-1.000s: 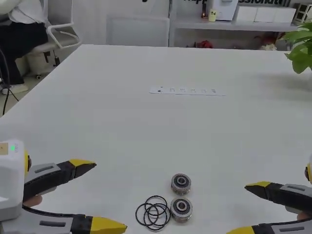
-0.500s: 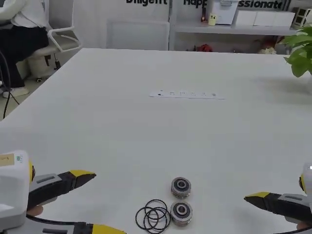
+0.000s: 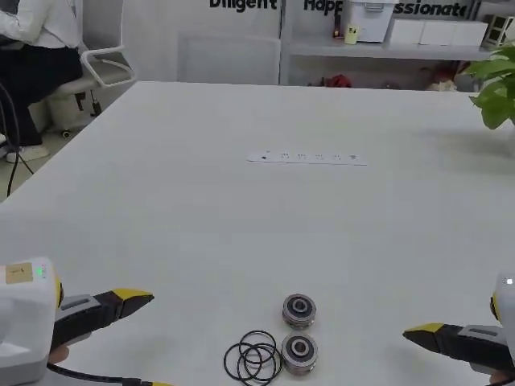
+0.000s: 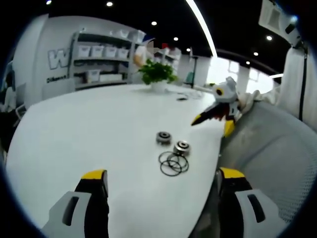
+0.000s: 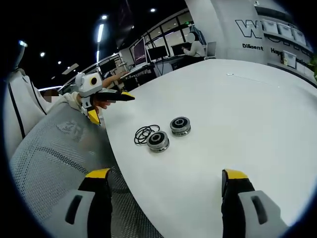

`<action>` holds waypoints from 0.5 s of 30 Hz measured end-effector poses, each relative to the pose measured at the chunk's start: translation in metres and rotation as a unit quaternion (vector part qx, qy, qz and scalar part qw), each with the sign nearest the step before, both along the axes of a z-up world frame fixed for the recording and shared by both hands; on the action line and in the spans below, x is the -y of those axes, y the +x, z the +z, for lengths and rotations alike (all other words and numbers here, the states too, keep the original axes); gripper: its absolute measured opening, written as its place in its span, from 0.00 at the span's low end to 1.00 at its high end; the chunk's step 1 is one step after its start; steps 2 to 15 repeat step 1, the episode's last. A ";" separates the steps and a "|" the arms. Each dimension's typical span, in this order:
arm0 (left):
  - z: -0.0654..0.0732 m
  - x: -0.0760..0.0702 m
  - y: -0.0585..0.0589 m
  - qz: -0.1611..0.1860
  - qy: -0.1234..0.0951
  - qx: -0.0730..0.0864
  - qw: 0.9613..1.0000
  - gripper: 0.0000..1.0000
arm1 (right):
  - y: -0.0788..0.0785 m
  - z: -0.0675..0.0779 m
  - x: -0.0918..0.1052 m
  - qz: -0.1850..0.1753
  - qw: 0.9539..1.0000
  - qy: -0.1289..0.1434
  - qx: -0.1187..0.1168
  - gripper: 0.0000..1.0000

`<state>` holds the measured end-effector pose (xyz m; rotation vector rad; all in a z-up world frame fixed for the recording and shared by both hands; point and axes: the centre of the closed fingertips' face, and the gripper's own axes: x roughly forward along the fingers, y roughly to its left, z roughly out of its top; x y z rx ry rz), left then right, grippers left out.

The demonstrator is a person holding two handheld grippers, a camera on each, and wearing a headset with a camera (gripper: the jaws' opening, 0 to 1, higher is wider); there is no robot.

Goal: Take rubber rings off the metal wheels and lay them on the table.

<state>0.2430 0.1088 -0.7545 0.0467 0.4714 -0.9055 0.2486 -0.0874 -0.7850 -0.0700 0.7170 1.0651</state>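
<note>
Over on the left, the left gripper [image 4: 162,174] hangs at the near edge of the table [image 3: 241,217]. Its yellow-tipped jaws stand wide apart with nothing between them. Moving inward, there's the pile of rubber rings [image 3: 253,356], thin black loops lying overlapped on the tabletop. Just beside the pile sits the near wheel [image 3: 299,351], and the far wheel [image 3: 299,310] is right behind it, close to it. Out on the right, the right gripper [image 5: 167,173] is also spread wide and empty, and both tools are well apart from the wheels.

The job now looks to be closing in on a wheel for another ring, if one is left. A good way to do it is to have one gripper pinch the wheel by its rim so it can't roll or skate. The other would narrow its jaws, catch the ring with one tip at the groove's edge and peel it over the flange, not pull straight out. Coming in from the right would keep the loose pile from being scattered. The freed ring should be laid flat next to the others.

Some things are hard to read. The overlapping loops can't be counted with any confidence. Both wheels show dark bands, but it cannot be told whether those are rings seated in the grooves or the wheels' own faces. In the head view, the lower jaw of each gripper is cut off by the bottom edge, so the jaw spread is clearer in the two gripper views.
</note>
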 end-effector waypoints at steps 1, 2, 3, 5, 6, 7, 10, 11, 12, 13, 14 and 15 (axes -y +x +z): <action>0.000 0.000 0.000 0.000 0.000 0.000 1.000 0.94 | 0.000 0.000 0.000 0.000 1.000 -0.001 0.000 0.89; 0.000 0.000 0.000 0.000 0.000 0.000 1.000 0.94 | 0.000 0.000 0.000 0.000 1.000 -0.001 0.000 0.89; 0.000 0.000 0.000 0.000 0.000 0.000 1.000 0.94 | 0.000 0.000 0.000 0.000 1.000 -0.001 0.000 0.89; 0.000 0.000 0.000 0.000 0.000 0.000 1.000 0.94 | 0.000 0.000 0.000 0.000 1.000 -0.001 0.000 0.89; 0.000 0.000 0.000 0.000 0.000 0.000 1.000 0.94 | 0.000 0.000 0.000 0.000 1.000 -0.001 0.000 0.89; 0.000 0.000 0.000 0.000 0.000 0.000 1.000 0.94 | 0.000 0.000 0.000 0.000 1.000 -0.001 0.000 0.89; 0.000 0.000 0.000 0.000 0.000 0.000 1.000 0.94 | 0.000 0.000 0.000 0.000 1.000 -0.001 0.000 0.89; 0.000 0.000 0.000 0.000 0.000 0.000 1.000 0.94 | 0.000 0.000 0.000 0.000 1.000 -0.001 0.000 0.89; 0.000 0.000 0.000 0.000 0.000 0.000 1.000 0.94 | 0.000 0.000 0.000 0.000 1.000 -0.001 0.000 0.89; 0.000 0.000 0.000 0.000 0.000 0.000 1.000 0.94 | 0.000 0.000 0.000 0.000 1.000 -0.001 0.000 0.89; 0.000 0.000 0.000 0.000 0.000 0.000 1.000 0.94 | 0.000 0.000 0.000 0.000 1.000 -0.001 0.000 0.89; 0.000 0.000 0.000 0.000 0.000 0.000 1.000 0.94 | 0.000 0.000 0.000 0.000 1.000 -0.001 0.000 0.89</action>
